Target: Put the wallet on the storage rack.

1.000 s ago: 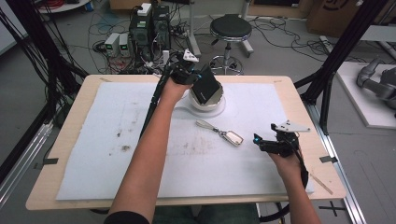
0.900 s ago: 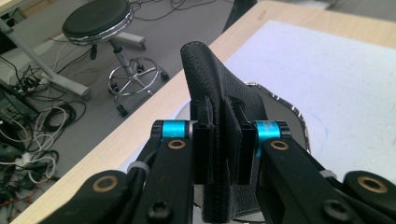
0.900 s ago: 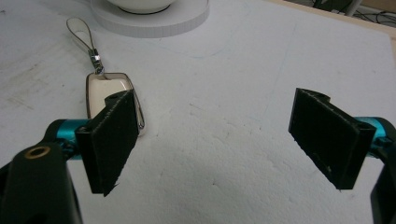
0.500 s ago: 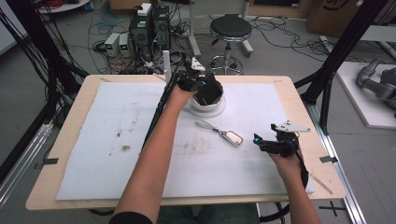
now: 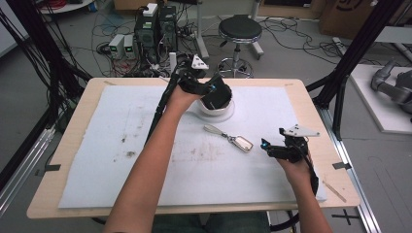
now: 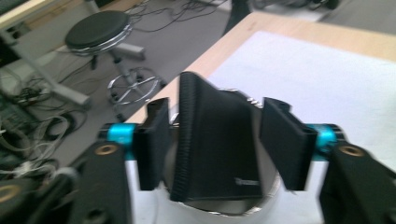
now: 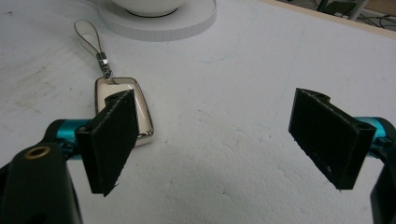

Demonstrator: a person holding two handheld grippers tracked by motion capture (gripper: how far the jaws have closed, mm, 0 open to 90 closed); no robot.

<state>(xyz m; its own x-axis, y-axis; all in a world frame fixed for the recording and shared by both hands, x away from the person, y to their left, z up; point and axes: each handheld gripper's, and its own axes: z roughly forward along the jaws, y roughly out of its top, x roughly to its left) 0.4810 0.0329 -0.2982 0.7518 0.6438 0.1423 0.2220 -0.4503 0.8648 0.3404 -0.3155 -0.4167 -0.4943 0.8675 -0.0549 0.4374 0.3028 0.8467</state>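
Our left gripper (image 6: 219,140) has just been opening, its jaws now spread either side of the black wallet (image 6: 217,144), which stands upright between them; in the left gripper view a gap shows between each pad and the wallet's faces, so we read the grip as let go, with the wallet resting on its own in the white bowl (image 6: 219,212); in the high view the left gripper (image 5: 209,90) hangs over the far middle of the table, the wallet (image 5: 217,97) leaning out of the bowl (image 5: 221,111), which sits on a white round base; the step in hand, as we judge it, is setting the wallet into the bowl and releasing it, and that looks all but done; the next move calls for drawing the left gripper straight back and up without brushing the wallet, since it stands tall in a shallow bowl and could tip out; our right gripper (image 7: 224,144) stands wide open and empty over the white mat (image 7: 243,84), one pad just in front of the silver key fob (image 7: 140,112), whose strap runs toward the bowl's base; in the high view the right gripper (image 5: 274,149) sits near the fob (image 5: 242,142), apart from it; picking up the fob would call for a short reach forward and a square closing across its narrow sides.
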